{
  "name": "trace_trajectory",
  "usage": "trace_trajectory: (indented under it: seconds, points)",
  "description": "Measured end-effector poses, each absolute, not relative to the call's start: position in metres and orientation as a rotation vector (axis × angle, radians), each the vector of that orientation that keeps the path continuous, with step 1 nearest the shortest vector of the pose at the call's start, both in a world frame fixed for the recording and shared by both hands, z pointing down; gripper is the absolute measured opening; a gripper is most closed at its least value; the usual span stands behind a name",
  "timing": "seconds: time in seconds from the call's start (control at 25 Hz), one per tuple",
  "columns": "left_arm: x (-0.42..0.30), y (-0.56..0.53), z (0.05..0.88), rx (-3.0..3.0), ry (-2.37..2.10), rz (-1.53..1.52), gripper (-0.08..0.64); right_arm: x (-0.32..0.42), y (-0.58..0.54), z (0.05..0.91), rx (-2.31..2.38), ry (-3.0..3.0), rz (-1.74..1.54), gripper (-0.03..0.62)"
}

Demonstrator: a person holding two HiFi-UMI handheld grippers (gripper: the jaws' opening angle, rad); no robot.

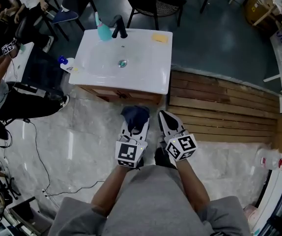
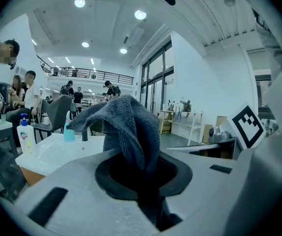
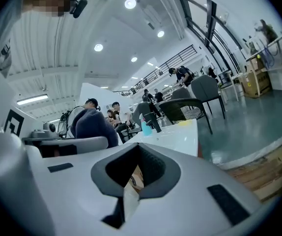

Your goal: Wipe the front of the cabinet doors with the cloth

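A dark blue cloth [image 1: 134,112] is bunched between the jaws of my left gripper [image 1: 134,124], which is shut on it. In the left gripper view the cloth [image 2: 130,127] stands up out of that gripper [image 2: 142,173]. It hangs just in front of the wooden cabinet doors [image 1: 115,93] under the white sink top [image 1: 99,65], apart from them. Beside it on the right, my right gripper [image 1: 163,116] has its jaws together and holds nothing. The right gripper view shows its own jaws [image 3: 130,183] shut, with the cloth [image 3: 93,126] to the left.
On the sink top stand a black faucet [image 1: 119,27], a teal cup [image 1: 104,32] and a yellow sponge [image 1: 159,38]. A blue-capped bottle [image 1: 65,63] sits at its left edge. Wooden decking [image 1: 219,107] lies to the right. People sit at the left, and cables [image 1: 38,156] trail over the floor.
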State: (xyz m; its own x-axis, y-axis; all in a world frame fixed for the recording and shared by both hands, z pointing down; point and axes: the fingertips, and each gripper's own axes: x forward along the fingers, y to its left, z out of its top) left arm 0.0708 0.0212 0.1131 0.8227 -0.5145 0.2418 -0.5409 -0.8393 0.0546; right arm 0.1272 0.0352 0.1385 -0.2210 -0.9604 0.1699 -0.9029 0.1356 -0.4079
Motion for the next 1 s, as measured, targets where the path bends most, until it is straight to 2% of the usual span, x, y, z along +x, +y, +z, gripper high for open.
trace_trajectory:
  seconds: [0.48, 1.0]
  points:
    - [0.056, 0.025, 0.059, 2.958, -0.833, 0.25, 0.055, 0.107, 0.035, 0.069, -1.842, 2.374, -0.427, 0.009]
    - [0.049, 0.022, 0.037, 2.967, -0.852, 0.182, 0.055, 0.096, 0.034, 0.049, -1.83, 2.396, -0.358, 0.009]
